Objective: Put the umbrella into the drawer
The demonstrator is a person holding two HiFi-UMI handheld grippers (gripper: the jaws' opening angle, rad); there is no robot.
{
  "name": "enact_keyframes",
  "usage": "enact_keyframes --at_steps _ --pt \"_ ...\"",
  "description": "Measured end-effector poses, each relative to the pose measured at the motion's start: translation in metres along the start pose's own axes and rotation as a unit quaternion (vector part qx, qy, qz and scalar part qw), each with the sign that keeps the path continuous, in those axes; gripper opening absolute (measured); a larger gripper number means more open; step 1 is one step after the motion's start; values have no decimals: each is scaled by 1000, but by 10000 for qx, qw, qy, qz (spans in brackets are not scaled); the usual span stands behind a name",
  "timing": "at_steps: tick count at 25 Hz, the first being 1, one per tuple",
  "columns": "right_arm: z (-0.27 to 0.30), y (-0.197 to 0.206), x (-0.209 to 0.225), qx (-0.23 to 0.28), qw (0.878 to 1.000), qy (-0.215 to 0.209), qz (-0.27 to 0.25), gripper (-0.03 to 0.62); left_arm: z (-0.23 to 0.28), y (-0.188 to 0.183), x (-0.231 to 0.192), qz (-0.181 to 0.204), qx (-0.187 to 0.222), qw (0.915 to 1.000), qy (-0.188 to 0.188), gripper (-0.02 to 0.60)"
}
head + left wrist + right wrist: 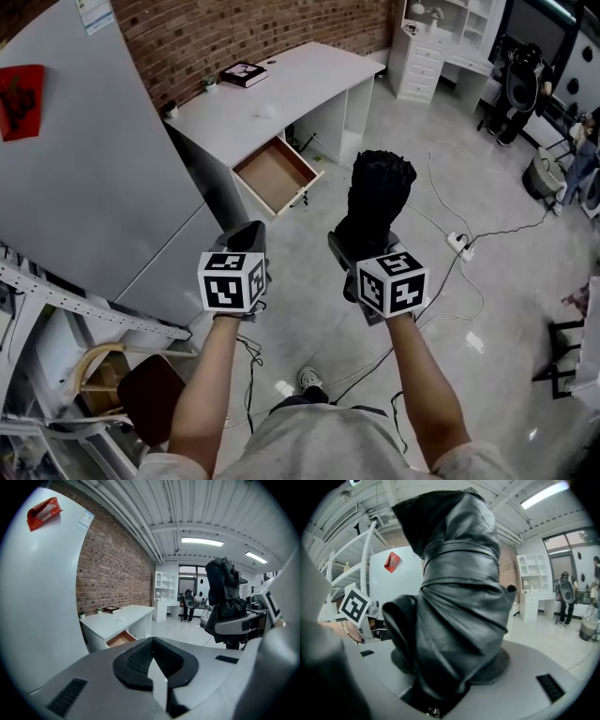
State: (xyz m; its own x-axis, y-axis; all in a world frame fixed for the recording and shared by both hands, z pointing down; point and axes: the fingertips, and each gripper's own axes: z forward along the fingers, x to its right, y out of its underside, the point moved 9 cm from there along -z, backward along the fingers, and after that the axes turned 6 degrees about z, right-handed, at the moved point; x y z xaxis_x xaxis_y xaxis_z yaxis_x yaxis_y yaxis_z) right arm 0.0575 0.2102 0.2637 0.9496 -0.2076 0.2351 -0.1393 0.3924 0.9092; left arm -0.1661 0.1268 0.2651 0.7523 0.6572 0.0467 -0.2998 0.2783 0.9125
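A folded black umbrella (375, 202) stands upright in my right gripper (361, 246), whose jaws are shut on its lower part. It fills the right gripper view (459, 597) and shows at the right of the left gripper view (225, 597). My left gripper (246, 234) is level with the right one and to its left, shut with nothing between the pads (140, 658). The wooden drawer (277, 173) stands pulled out under the white desk (272, 98), ahead of both grippers and apart from them. The left gripper view also catches the drawer (120, 640).
A tall grey cabinet (84, 187) stands close on the left. A dark book (244, 73) lies on the desk. Cables and a power strip (459, 244) trail over the floor to the right. A white shelf unit (422, 47) and a person (520, 84) are at the back.
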Motion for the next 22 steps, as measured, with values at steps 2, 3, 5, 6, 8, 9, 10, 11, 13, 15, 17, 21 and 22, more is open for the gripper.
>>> enact_keyframes --at_steps 2,3,5,6,8,9,10,11,13,15,17,21,22 --pt "7 0 -2 -16 10000 9 9 238 4 0 -7 -40 12 10000 7 -3" --pt "9 0 -3 -22 10000 10 19 238 6 1 -10 -56 13 10000 9 -3" --pt "15 2 -5 -51 10000 13 48 239 8 4 -16 -87 9 10000 19 -3" --pt "18 2 -5 -73 10000 24 54 239 9 5 -19 -99 11 9999 29 -3" --pt "25 1 -6 -103 9999 41 53 239 12 7 -25 -131 23 9999 41 -3" --pt "28 -1 -7 -111 9999 27 63 239 13 7 -29 -153 18 9999 34 -3" --pt "32 -1 -9 -118 9999 -5 80 239 13 8 -33 -170 -3 9999 20 -3" --pt "36 -1 -10 -129 9999 -42 93 239 13 9 -36 -177 -33 9998 2 -3" --pt "44 -1 -12 -162 9998 -98 95 239 14 10 -42 -161 -72 9998 -39 -3" --pt "53 -1 -11 -191 9997 -141 99 239 17 8 -46 -152 -63 9998 -81 -3" --pt "60 -3 -7 -208 9996 -185 111 239 21 5 -50 -156 -47 9998 -123 -3" --pt "76 -10 2 -233 9994 -253 89 239 34 0 -56 -155 -33 9997 -185 -3" --pt "80 -11 5 -239 9993 -274 79 239 38 -1 -58 -154 -32 9997 -201 -3"
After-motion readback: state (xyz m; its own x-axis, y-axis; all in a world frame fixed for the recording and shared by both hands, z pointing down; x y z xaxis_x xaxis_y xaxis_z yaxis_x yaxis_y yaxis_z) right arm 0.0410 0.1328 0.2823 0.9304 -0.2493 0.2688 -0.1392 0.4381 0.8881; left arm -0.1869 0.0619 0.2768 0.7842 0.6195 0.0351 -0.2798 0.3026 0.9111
